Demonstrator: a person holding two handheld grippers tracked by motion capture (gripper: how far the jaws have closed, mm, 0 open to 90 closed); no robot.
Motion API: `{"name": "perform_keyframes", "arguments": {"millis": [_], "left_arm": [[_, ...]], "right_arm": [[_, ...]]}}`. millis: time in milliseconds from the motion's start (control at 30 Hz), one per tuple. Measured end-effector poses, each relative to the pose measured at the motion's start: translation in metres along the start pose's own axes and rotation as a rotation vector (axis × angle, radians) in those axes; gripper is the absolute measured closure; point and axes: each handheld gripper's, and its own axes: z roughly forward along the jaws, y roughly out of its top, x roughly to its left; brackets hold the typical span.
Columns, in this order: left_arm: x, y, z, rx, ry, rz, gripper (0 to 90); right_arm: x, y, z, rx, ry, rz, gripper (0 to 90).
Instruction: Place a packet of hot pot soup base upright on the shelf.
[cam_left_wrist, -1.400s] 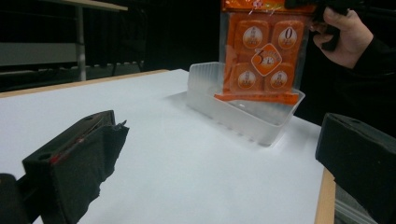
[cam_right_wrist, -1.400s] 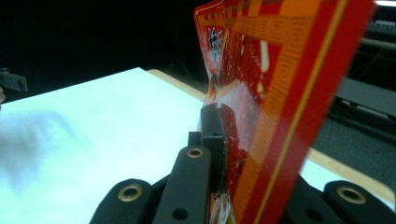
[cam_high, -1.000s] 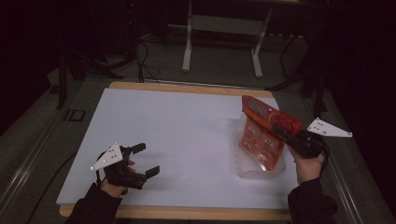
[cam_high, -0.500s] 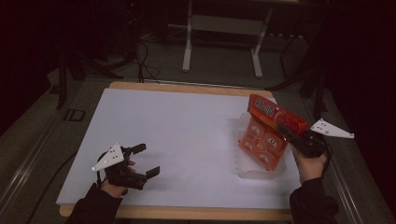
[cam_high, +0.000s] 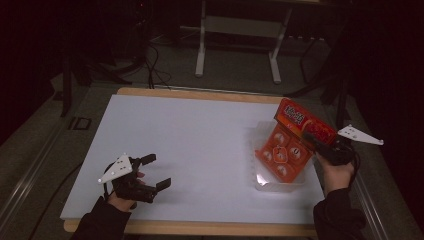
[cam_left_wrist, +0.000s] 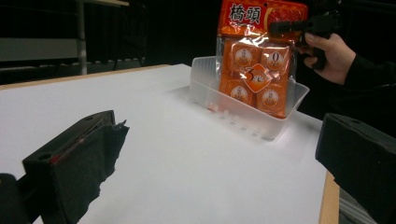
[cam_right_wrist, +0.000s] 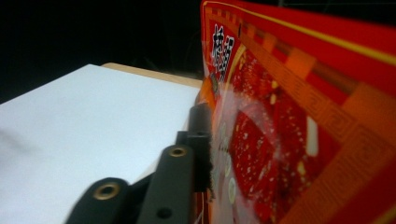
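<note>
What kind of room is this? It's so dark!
Probably a lab or workshop set up for recording, not a home. A plain white table sits in a dark room, cables trail over the floor behind it, and a metal stand rises beyond. A person works with a handheld gripper.

Your snack packet (cam_high: 292, 137) is orange-red: a red header band with yellow trim and large white characters, outlined black, and a clear lower panel showing orange inner sachets, each with a white circular mark; a white-edged orange diamond sits between them. The tray (cam_high: 280, 182) near the desk's right edge is clear, colourless plastic. The desk (cam_high: 190, 145) has a white top with a pale wood rim. Your left gripper (cam_high: 156, 172) is black with a pale grey plate. Your right gripper (cam_high: 311, 137) is black, likewise with a pale grey plate. Both your sleeves are black.
</note>
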Motion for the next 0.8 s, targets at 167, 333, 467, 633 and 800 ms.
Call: {"name": "perform_keyframes", "arguments": {"millis": [167,333,467,633,800], "left_arm": [[-0.001,0.0,0.001,0.002,-0.004,0.002,0.0],[-0.002,0.0,0.001,0.004,-0.004,0.009,0.0],[-0.002,0.001,0.0,0.001,-0.003,0.011,0.0],[-0.002,0.001,0.0,0.004,-0.003,0.014,0.0],[-0.003,0.001,-0.001,0.002,-0.003,0.021,0.0]], "right_arm": [[-0.002,-0.001,-0.005,0.01,-0.038,0.011,55.9],[-0.001,-0.001,-0.009,-0.001,-0.084,0.008,27.7],[0.003,-0.003,-0.015,-0.014,-0.105,0.022,17.7],[0.006,-0.008,-0.024,0.004,-0.129,0.044,14.2],[0.011,-0.016,-0.033,0.031,-0.15,0.049,14.3]]}}
